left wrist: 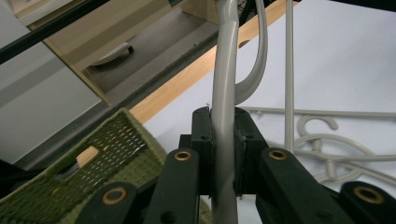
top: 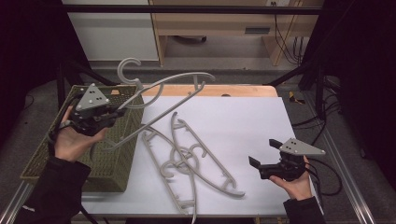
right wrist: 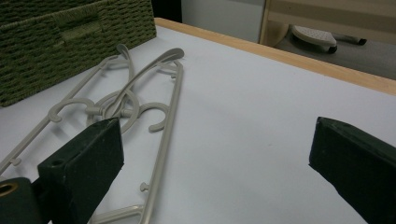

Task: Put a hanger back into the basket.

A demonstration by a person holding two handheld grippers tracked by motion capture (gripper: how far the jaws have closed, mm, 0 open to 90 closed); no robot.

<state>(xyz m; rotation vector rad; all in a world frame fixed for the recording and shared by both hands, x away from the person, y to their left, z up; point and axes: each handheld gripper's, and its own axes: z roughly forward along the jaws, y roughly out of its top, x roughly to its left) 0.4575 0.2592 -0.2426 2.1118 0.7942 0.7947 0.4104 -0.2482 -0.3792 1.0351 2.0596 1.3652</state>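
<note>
My left gripper (top: 122, 111) is shut on a grey plastic hanger (top: 182, 76) and holds it in the air over the right edge of the green woven basket (top: 116, 140). In the left gripper view the hanger's bar (left wrist: 224, 84) runs up between the two pads, pinched by my left gripper (left wrist: 224, 126). Two more grey hangers (top: 205, 163) lie overlapping on the white table top. At the right, my right gripper (top: 265, 152) sits low near the table with its jaws wide apart and nothing between them; the right gripper view shows the right gripper (right wrist: 219, 140) facing the lying hangers (right wrist: 163, 116).
The basket (right wrist: 70, 32) stands at the table's left side. The white table top (top: 243, 116) has a wooden strip along its far edge. Behind it are a wooden desk, cables and black frame bars.
</note>
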